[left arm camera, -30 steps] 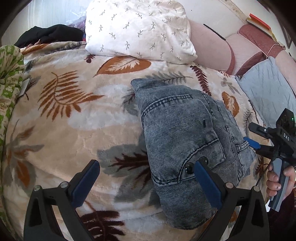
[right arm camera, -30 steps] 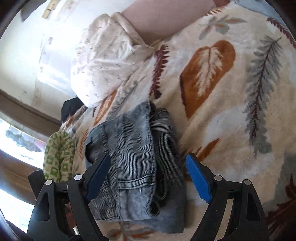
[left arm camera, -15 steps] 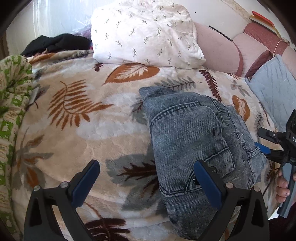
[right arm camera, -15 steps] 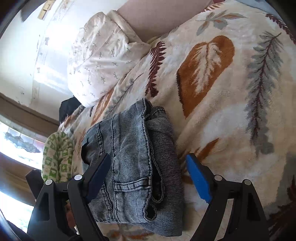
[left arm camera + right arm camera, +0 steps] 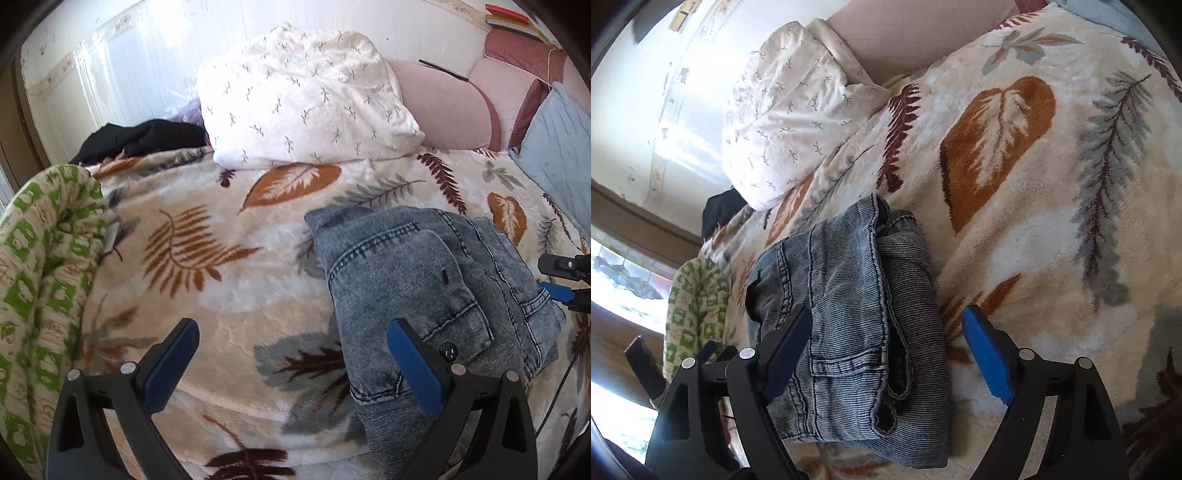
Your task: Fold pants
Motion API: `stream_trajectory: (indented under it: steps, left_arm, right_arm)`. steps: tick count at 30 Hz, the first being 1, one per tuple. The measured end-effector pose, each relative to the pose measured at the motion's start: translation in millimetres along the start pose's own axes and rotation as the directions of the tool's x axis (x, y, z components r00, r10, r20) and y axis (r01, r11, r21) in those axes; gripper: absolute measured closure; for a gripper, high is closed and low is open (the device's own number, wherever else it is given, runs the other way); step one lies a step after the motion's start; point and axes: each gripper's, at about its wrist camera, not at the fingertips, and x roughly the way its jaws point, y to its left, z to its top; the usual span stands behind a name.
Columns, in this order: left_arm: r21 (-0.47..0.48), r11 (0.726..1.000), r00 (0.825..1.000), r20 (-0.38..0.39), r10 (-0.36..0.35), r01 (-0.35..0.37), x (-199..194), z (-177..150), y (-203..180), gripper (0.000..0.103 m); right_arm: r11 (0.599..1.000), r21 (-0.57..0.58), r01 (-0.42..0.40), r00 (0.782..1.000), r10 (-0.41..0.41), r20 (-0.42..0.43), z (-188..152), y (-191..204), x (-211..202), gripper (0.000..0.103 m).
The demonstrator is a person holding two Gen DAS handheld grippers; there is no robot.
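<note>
A bed covered by a cream blanket (image 5: 229,288) printed with brown, grey and dark red leaves. On it lie blue-grey denim pants (image 5: 424,280), folded into a thick, compact bundle with a back pocket and stitched seams facing up. In the left wrist view the pants sit on the right half of the blanket, toward the near edge. In the right wrist view the same bundle (image 5: 849,295) lies in the near middle, its layered folded edges facing right.

The left gripper (image 5: 291,362) hangs above the blanket with its blue-padded fingers spread wide apart and nothing between them. Its right finger (image 5: 413,369) overlaps the near left edge of the pants in the picture; whether it touches the cloth cannot be told.

The right gripper (image 5: 886,350) is also spread wide. The near end of the pants lies between its fingers in the picture, but the pads do not press on the cloth. In the left wrist view, part of this gripper (image 5: 565,280) shows at the far right edge, just beside the pants.

At the far end of the bed rests a white pillow (image 5: 306,99) with small leaf sprigs, beside a pink cushion (image 5: 450,107) and a pale blue cushion (image 5: 561,147). A green and cream patterned cloth (image 5: 40,280) is bunched along the left edge, and dark clothing (image 5: 140,138) lies at the far left.
</note>
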Motion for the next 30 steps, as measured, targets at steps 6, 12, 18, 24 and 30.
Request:
stream_trajectory:
  steps: [6, 12, 18, 24, 30]
  left_arm:
    - [-0.011, 1.000, 1.000, -0.006, -0.002, 0.002, 1.2, -0.1, 1.5, 0.000]
    - [-0.005, 1.000, 1.000, -0.006, -0.003, 0.003, 1.0, -1.0, -0.9, 0.000]
    - [-0.001, 1.000, 1.000, -0.009, -0.005, 0.005, 1.5, -1.7, -1.9, 0.000]
    - [0.000, 1.000, 1.000, -0.013, -0.006, 0.006, 1.7, -1.9, -2.2, 0.000]
    - [0.001, 1.000, 1.000, -0.016, -0.007, 0.007, 2.9, -2.7, -2.1, 0.000]
  right_arm:
    - [1.000, -0.013, 0.009, 1.000, -0.009, -0.007, -0.7, 1.2, 2.2, 0.020]
    - [1.000, -0.014, 0.011, 1.000, -0.011, -0.006, -1.2, 0.7, 3.0, 0.020]
    - [1.000, -0.016, 0.011, 1.000, -0.011, -0.005, -1.7, 0.9, 3.3, 0.020]
    - [1.000, -0.017, 0.013, 1.000, -0.013, -0.005, -2.0, 1.0, 3.1, 0.020]
    - [1.000, -0.020, 0.016, 1.000, -0.016, -0.005, -2.1, 0.9, 3.0, 0.020]
